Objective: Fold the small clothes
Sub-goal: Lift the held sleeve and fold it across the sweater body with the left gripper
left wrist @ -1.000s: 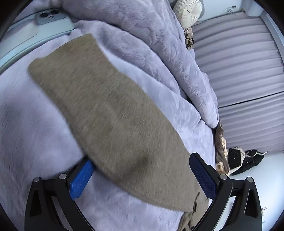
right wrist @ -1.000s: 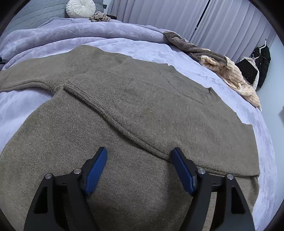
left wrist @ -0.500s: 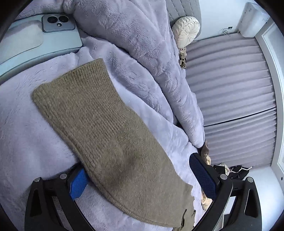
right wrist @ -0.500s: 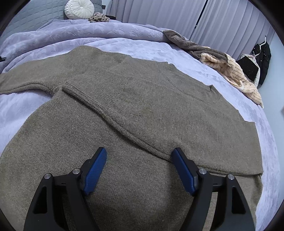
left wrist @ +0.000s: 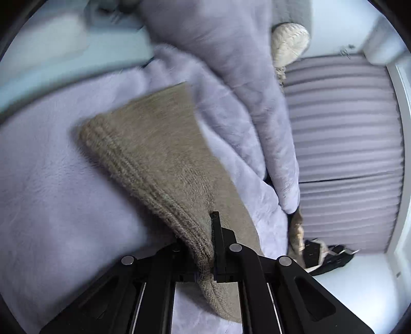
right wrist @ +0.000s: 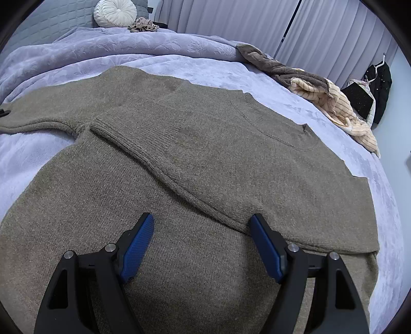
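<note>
A lilac bed (right wrist: 218, 64) fills both views, its blanket (left wrist: 231, 64) bunched along the upper part of the frame. A brown sweater (right wrist: 205, 159) lies flat across most of the right wrist view, one sleeve folded diagonally over the body from centre left to lower right, the other sleeve running off the left edge. In the left wrist view that sleeve (left wrist: 159, 154) slants from centre frame down to the bottom middle, blurred toward its far end. Grey curtains (right wrist: 321, 33) hang behind the bed. A heap of beige and brown clothes (right wrist: 321, 95) sits at the right edge of the bed, and a round cream pillow (right wrist: 115, 12) at the upper left. The right hand-held gripper (right wrist: 203, 246) hangs open just over the sweater, bottom centre. The left hand-held gripper (left wrist: 209, 244) is clamped on the sleeve's ribbed edge, probably near the cuff.
</note>
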`<state>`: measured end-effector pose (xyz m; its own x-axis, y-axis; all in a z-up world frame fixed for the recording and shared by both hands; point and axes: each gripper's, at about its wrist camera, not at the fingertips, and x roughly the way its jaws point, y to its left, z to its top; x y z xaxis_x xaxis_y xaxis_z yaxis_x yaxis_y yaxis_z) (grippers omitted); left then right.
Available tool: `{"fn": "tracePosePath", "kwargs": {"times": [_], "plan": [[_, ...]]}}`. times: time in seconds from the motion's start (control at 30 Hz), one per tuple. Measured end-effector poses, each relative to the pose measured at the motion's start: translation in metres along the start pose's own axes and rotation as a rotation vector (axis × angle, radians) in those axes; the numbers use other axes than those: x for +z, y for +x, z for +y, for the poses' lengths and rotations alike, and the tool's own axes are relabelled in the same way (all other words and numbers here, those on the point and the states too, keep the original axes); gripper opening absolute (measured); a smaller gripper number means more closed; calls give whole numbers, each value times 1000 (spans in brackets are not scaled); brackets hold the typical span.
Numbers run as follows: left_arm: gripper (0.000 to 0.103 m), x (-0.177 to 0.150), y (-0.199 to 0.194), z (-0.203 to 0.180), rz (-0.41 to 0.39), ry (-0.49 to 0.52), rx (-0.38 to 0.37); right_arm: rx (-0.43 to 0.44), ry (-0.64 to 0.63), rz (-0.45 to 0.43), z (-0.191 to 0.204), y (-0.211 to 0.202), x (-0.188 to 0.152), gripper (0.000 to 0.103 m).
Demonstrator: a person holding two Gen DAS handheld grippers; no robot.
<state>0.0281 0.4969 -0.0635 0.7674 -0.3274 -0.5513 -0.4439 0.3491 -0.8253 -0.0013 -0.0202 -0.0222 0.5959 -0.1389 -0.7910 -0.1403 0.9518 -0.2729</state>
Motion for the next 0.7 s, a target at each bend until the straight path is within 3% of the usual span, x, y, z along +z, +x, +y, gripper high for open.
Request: {"fn": "tracePosePath", "kwargs": {"times": [0.3, 0.57, 0.7], "plan": [[7, -52, -4, -124, -20, 410, 229, 40, 19, 34, -7, -2, 6, 80], [7, -113, 10, -198, 18, 624, 309, 60, 77, 28, -41, -37, 0, 80], [7, -155, 18, -229, 33, 722, 309, 36, 122, 12, -75, -53, -9, 80]]}}
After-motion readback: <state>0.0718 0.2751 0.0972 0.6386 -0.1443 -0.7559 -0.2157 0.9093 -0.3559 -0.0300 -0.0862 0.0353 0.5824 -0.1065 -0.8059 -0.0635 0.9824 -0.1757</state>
